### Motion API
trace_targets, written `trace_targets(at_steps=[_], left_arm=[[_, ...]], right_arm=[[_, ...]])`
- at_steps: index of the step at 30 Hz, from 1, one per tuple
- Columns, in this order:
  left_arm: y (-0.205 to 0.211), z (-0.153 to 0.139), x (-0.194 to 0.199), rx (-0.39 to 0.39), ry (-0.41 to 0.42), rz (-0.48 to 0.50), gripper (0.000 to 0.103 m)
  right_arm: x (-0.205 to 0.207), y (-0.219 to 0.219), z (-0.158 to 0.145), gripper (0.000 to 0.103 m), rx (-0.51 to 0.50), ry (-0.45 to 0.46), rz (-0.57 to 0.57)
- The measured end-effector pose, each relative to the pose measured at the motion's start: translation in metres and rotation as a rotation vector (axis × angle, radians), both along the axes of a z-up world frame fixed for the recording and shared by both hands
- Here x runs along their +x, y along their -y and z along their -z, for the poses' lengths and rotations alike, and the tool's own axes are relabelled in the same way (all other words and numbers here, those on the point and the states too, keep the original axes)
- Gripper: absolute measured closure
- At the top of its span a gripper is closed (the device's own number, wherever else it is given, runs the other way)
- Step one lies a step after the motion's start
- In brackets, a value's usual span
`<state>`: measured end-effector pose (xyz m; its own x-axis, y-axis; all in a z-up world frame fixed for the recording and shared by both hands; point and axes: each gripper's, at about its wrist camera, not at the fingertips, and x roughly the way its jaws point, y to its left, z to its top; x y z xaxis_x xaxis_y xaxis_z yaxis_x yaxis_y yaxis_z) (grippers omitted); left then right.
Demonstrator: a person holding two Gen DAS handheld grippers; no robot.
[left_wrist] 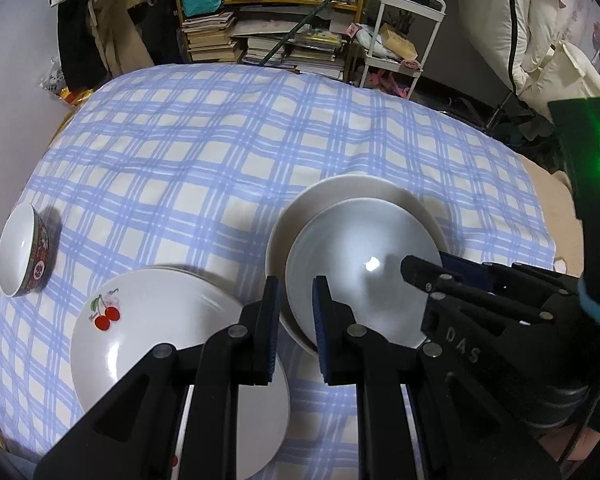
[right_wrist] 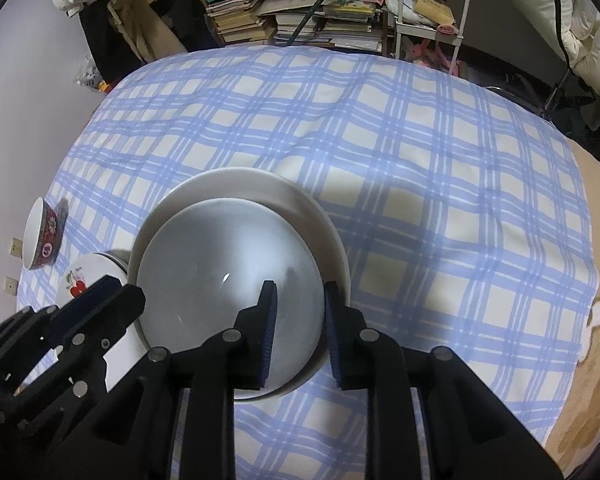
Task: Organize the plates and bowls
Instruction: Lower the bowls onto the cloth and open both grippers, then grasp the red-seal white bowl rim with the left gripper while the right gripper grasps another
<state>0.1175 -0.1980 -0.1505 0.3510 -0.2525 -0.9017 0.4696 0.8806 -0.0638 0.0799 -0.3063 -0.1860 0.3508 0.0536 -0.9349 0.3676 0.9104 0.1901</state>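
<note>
Scene: You worked over a blue-check cloth [left_wrist: 204, 152]. A grey plate [left_wrist: 360, 264] lay on a larger cream plate [left_wrist: 300, 208] at centre.
Other ware: A cherry plate [left_wrist: 152, 320] sat lower left in the left view, seemingly on another plate beneath. A red bowl [left_wrist: 24, 252] stood tilted at the far left edge, well apart from the stack.
Left gripper [left_wrist: 296, 332]: Your jaws stood narrow, straddling the near-left rims of the stacked plates. Whether the pads pressed the rims I could not tell.
Right gripper [right_wrist: 300, 336]: Your jaws were opening. The grey plate's near-right rim lay between the pads, with a gap showing beside the right pad, so I judged no grip.
Key relation: Both grippers met the stack at its near edge, left one on the left rim, right one on the right rim. The plates were round, so no long axis mattered. The cherry plate lay just left of your left jaws, so your left hand was the nearer one for it.
Left view only: It showed the cherry plate nearly whole, and the right gripper [left_wrist: 420, 276] reaching in over the grey plate from the right.
Right view only: It showed the gap at the right pad, the left gripper [right_wrist: 96, 300] at lower left, and only a sliver of the cherry plate [right_wrist: 88, 276].
Bowl: Seen in both views, upper left of the plates, untouched.
</note>
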Motion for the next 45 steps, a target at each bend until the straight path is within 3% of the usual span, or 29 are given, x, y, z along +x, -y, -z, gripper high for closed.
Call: trace_targets(at_steps=[9,11,15,21,27,28,29,31,36,45], left_arm=[[-0.006,-0.008,-0.001,0.022,0.015,-0.020,0.084],[-0.009,-0.013,-0.001,0.034,0.025,-0.024,0.084],[-0.017,-0.024,-0.001,0.050,0.048,-0.032,0.082],[-0.044,-0.054,0.004,0.073,0.097,-0.062,0.068],[-0.084,-0.085,0.006,0.127,0.185,-0.091,0.049],[-0.091,-0.089,0.007,0.137,0.194,-0.095,0.041],[-0.100,-0.093,0.009,0.146,0.203,-0.104,0.033],[-0.113,-0.098,0.012,0.153,0.215,-0.124,0.029],[-0.142,-0.103,0.020,0.178,0.214,-0.151,0.028],[-0.204,-0.105,0.037,0.178,0.223,-0.273,0.021]], right_arm=[[-0.003,0.005,-0.013,0.066,0.027,0.078,0.018],[-0.004,0.006,-0.018,0.054,0.035,0.101,0.022],[-0.005,0.004,-0.027,0.046,0.025,0.139,0.024],[-0.002,-0.001,-0.035,0.027,0.010,0.158,0.013],[0.006,-0.016,-0.052,0.010,-0.004,0.214,-0.041],[0.008,-0.020,-0.057,0.008,-0.008,0.229,-0.058],[0.010,-0.025,-0.062,0.007,-0.013,0.249,-0.076],[0.013,-0.033,-0.072,0.005,-0.023,0.281,-0.102],[0.021,-0.059,-0.095,0.001,-0.059,0.367,-0.153],[0.050,-0.109,-0.113,0.000,-0.052,0.411,-0.236]])
